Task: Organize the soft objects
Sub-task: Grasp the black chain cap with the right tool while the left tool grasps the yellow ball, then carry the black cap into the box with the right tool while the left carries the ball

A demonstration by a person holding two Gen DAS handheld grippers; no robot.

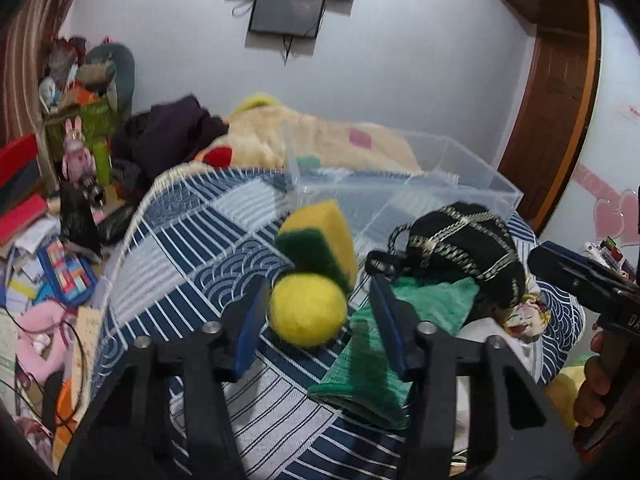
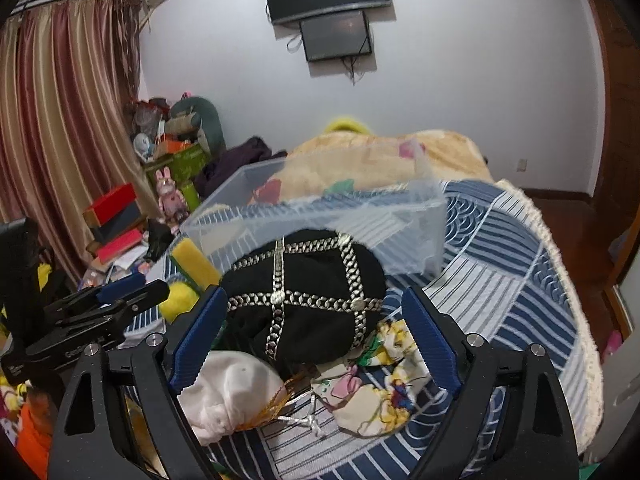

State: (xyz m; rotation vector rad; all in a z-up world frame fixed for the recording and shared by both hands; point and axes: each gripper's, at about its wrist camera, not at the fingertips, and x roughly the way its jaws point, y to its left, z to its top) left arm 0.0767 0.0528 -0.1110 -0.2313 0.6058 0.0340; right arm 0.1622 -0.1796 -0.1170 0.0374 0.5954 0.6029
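On the blue patterned bedspread (image 1: 180,256) lie a yellow ball (image 1: 308,310), a yellow-and-green sponge (image 1: 320,240), a green cloth (image 1: 372,344) and a black pouch with silver trim (image 1: 468,248). My left gripper (image 1: 316,320) is open, its blue pads on either side of the ball. My right gripper (image 2: 316,340) is open around the black pouch (image 2: 308,296), with a white pouch (image 2: 232,396) and a floral pouch (image 2: 372,396) below it. A clear plastic box (image 1: 400,192) stands behind the objects and also shows in the right wrist view (image 2: 320,220).
A beige blanket (image 1: 304,136) and dark clothes (image 1: 168,136) lie at the far end of the bed. The floor to the left is strewn with books, boxes and toys (image 1: 48,264). The right gripper shows at the right edge of the left wrist view (image 1: 588,280).
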